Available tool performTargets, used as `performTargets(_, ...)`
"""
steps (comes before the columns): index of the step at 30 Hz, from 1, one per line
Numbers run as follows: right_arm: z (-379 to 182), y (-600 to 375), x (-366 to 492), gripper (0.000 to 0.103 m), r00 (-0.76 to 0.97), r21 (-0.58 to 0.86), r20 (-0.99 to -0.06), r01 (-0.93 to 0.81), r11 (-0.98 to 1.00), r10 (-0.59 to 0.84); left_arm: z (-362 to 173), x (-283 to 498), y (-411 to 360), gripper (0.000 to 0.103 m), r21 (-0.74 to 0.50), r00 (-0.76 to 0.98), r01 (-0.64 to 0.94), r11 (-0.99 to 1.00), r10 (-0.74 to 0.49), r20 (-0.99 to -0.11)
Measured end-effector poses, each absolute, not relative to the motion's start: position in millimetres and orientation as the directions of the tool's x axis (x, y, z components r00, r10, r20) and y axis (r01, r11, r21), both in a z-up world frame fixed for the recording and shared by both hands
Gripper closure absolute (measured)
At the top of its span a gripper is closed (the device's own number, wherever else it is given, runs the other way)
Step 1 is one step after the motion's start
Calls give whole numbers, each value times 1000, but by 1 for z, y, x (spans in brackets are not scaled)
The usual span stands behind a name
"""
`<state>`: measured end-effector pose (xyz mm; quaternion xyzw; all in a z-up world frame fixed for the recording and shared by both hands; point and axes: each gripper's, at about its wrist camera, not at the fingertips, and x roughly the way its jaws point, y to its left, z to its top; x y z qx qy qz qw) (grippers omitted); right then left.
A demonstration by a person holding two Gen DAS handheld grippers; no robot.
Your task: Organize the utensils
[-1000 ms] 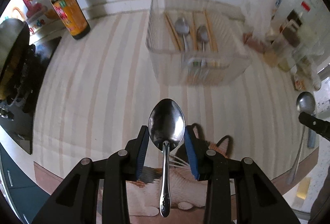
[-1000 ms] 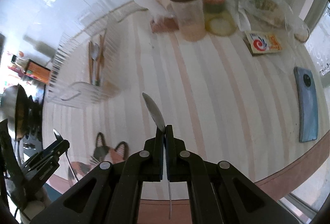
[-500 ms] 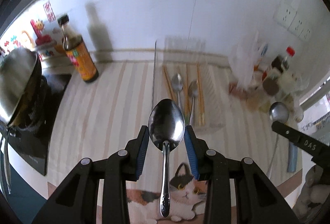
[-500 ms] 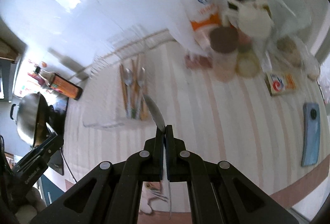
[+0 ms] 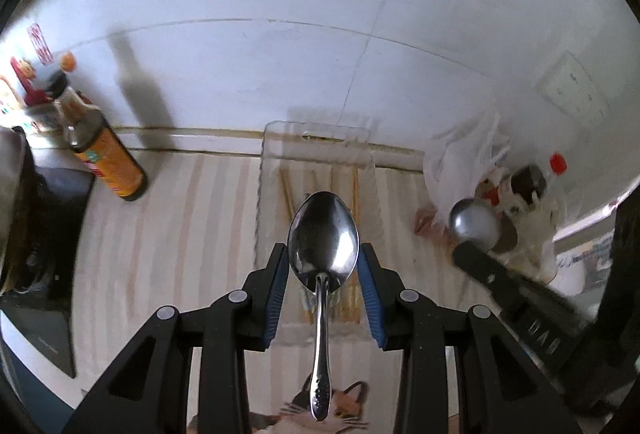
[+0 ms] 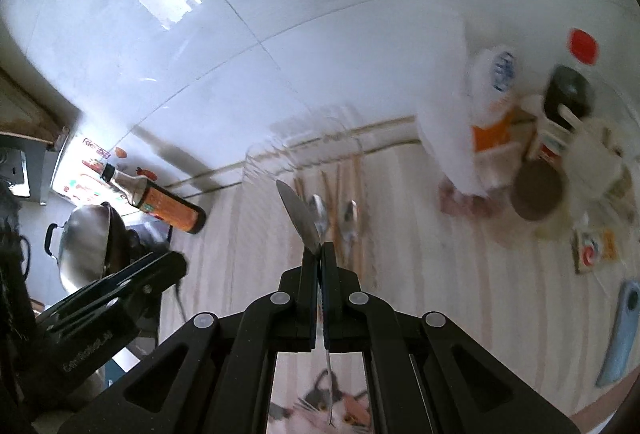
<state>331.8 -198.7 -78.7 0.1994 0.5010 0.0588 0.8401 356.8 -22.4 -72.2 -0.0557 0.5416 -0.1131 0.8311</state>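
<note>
My left gripper [image 5: 323, 266] is shut on a steel spoon [image 5: 323, 234], bowl up between the blue pads, handle hanging down. My right gripper [image 6: 321, 266] is shut on a second spoon [image 6: 298, 212] seen edge-on; that spoon's bowl [image 5: 474, 224] also shows in the left wrist view above the right gripper's finger. Both are held high above the striped counter. Below and ahead stands a clear plastic rack [image 5: 316, 158] holding chopsticks [image 6: 356, 186] and two spoons [image 6: 320, 218].
A soy sauce bottle [image 5: 104, 162] stands at the left by the wall, with a wok [image 6: 86, 238] on the stove beyond it. Jars, bottles and a white bag [image 6: 496, 106] crowd the right. A blue phone [image 6: 622, 330] lies at the right edge. A cat-print mat [image 5: 340, 410] lies near me.
Both grippers have risen and tilted up, so the wall fills more of each view and the rack looks smaller. The right gripper has moved closer to the left one. Both spoons stay gripped.
</note>
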Motion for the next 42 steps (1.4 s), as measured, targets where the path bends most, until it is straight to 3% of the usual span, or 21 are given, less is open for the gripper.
performTargets(7, -108, -192, 378, 102, 444, 434, -830, 135, 890, 337, -106, 409, -15, 71, -304, 278, 43, 952, -304, -911)
performTargets(18, -175, -185, 426, 99, 305, 400, -891, 182, 898, 336, -154, 427, -9, 70, -242, 140, -56, 969, -233, -962)
performTargets(22, -182, -185, 419, 76, 282, 349, -913, 166, 923, 295, -142, 417, -10, 63, -129, 217, -34, 991, -119, -969)
performTargets(24, -178, -185, 413, 74, 290, 322, -918, 151, 935, 269, -135, 407, -10, 49, -60, 269, -22, 998, -52, -962)
performTargets(27, -167, -186, 400, 63, 317, 255, -926, 130, 958, 204, -125, 390, -9, 37, 27, 346, 1, 1000, 25, -938)
performTargets(31, -153, -186, 376, 45, 356, 151, -929, 108, 983, 104, -121, 363, -6, 33, 96, 419, 28, 995, 76, -905)
performTargets(33, -148, -184, 364, 36, 373, 104, -926, 104, 989, 58, -122, 356, -5, 10, 100, 437, 35, 994, 75, -896)
performTargets(35, -144, -184, 350, 21, 391, 66, -920, 109, 992, 18, -121, 347, -4, 2, 104, 453, 44, 994, 73, -889)
performTargets(40, -138, -184, 323, 2, 403, 16, -914, 144, 989, -44, -121, 330, 0, 0, 106, 472, 65, 992, 64, -879)
performTargets(42, -135, -180, 313, 2, 410, -30, -907, 154, 988, -91, -120, 322, 2, 0, 101, 480, 74, 992, 54, -876)
